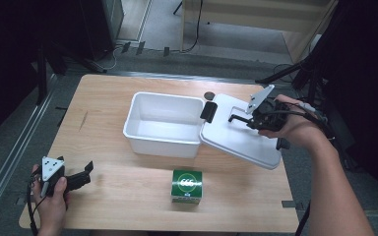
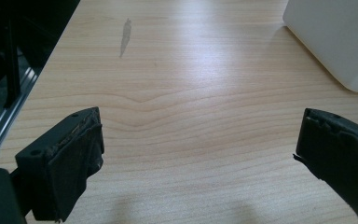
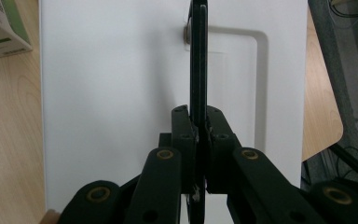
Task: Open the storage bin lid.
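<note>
An open white container [image 1: 162, 146] stands mid-table, and its corner [image 2: 335, 37] appears in the left gripper view. Its white lid [image 1: 236, 140] leans tilted against the container's right side. The lid's thin black handle [image 1: 238, 118] is clamped in my right gripper [image 1: 252, 119]. The right gripper view has the jaws [image 3: 199, 126] shut on that handle [image 3: 198, 56] above the lid [image 3: 112, 93]. A green box [image 1: 186, 187] sits in front of the container. My left gripper [image 1: 86, 172] rests at the table's front left, open [image 2: 198, 154], with bare wood between its jaws.
A black latch [image 1: 208, 112] sits on the lid's edge by the container. A small dark round mark [image 1: 209, 95] lies on the table behind it. The green box [image 3: 0, 23] is at the upper left of the right gripper view. Dark stands and cables surround the table.
</note>
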Available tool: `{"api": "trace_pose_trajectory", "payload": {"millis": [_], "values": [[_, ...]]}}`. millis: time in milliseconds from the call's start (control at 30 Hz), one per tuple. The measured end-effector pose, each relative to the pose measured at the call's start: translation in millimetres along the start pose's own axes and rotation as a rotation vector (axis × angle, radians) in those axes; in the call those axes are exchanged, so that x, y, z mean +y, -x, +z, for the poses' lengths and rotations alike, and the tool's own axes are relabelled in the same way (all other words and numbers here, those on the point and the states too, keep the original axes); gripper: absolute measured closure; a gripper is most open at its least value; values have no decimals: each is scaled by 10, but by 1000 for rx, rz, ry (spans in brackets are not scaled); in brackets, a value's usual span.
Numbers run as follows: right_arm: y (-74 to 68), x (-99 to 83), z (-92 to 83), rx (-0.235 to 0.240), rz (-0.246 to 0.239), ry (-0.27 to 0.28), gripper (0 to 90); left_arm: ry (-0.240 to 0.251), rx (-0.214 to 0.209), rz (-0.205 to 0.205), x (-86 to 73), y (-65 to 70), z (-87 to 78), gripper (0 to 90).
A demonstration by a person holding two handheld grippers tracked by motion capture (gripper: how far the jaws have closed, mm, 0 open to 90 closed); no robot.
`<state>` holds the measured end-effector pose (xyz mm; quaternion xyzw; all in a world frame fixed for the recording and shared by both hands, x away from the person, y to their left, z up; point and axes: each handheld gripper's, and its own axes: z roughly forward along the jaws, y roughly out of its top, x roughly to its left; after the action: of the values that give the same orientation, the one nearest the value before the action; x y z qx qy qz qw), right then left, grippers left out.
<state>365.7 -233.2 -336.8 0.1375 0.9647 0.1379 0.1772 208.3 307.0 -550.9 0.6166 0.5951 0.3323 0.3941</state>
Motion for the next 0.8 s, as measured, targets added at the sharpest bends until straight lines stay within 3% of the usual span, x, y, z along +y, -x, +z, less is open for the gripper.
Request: {"api": "trace_pose_trajectory", "payload": {"millis": [800], "values": [[-73,-608,146,15,93,-23,853,0,6,15,-1,18,-1,15]]}}
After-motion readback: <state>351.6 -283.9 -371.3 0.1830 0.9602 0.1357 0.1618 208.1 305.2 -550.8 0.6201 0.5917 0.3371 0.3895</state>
